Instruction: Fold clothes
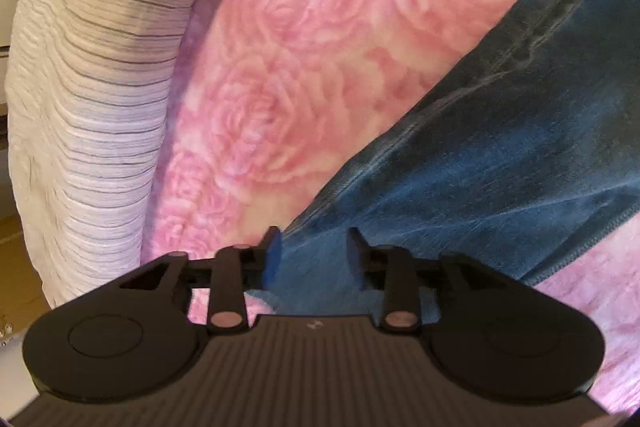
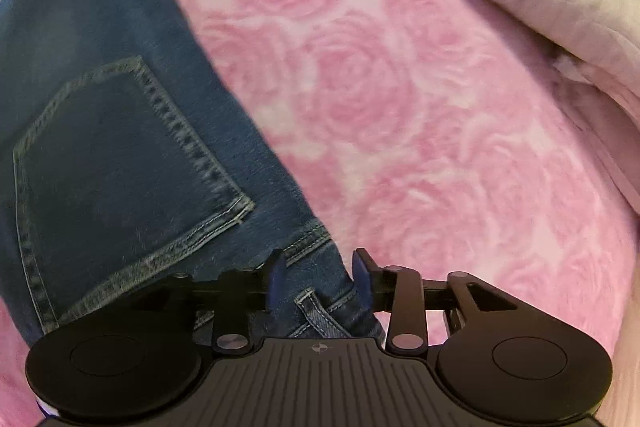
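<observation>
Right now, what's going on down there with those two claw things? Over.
Left gripper open over jeans. Right gripper open, jaws astride the waistband. Jeans flat on pink blanket. Nothing in the way.

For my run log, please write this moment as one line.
left tongs: open over jeans | right tongs: open at waistband | surface: pink blanket

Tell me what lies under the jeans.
The jeans lie spread on a pink rose-patterned blanket, which shows on both sides of the denim. What the blanket covers, and anything directly beneath the denim itself, is hidden. A pale striped cover is bunched at the blanket's edge.
</observation>
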Available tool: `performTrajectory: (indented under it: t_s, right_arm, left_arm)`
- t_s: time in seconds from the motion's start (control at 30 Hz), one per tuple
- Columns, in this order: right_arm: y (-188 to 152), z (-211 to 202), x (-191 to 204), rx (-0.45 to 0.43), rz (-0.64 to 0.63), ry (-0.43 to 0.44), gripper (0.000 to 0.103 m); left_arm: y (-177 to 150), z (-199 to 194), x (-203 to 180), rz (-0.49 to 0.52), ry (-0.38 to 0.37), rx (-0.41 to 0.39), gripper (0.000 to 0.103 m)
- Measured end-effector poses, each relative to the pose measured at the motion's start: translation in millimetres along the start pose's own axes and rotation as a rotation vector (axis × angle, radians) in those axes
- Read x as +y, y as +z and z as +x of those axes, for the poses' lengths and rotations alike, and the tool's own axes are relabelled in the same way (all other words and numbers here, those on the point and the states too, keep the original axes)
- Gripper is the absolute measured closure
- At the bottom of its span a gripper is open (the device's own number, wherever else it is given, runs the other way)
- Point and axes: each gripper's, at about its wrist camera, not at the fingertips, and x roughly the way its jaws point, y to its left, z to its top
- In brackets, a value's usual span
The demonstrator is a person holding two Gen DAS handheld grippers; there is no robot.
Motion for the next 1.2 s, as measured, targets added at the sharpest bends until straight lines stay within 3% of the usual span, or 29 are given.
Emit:
performTrajectory:
  t_s: [0.2,0.37,0.57,0.7,0.9,1.2]
  right_arm:
    - [-5.1,-45.4,7.3,-0.069,0.153,-0.048,0.062]
    - [-0.2,-75.0,53.4,-0.138,0.182,0.014,0.061]
    - [24.6,-84.8,129.7,-0.217,0.116,0.145,0.061]
    - [41.4,-91.4,175.5,-0.266,0.05,0.185,0.061]
    - [70.5,-107.5,230.2,-0.289,0.13,0.203,0.061]
    - [127.3,-111.9,317.7,-0.26,0.227,0.084,0.061]
  left_arm:
    - [-35.3,-9.9,16.9,-0.093,0.004,-0.006,0.063]
    - [-84.8,-25.2,19.7,-0.172,0.013,0.008,0.059]
    - [-142.1,-47.1,-19.1,-0.149,0.067,-0.014,0.055]
    - [-167.2,-52.3,-61.3,-0.038,0.11,-0.057,0.055]
    - [-193.1,-25.2,-110.8,0.164,0.221,-0.166,0.063]
    - [-222.9,58.2,-113.9,0.414,0.421,-0.431,0.073]
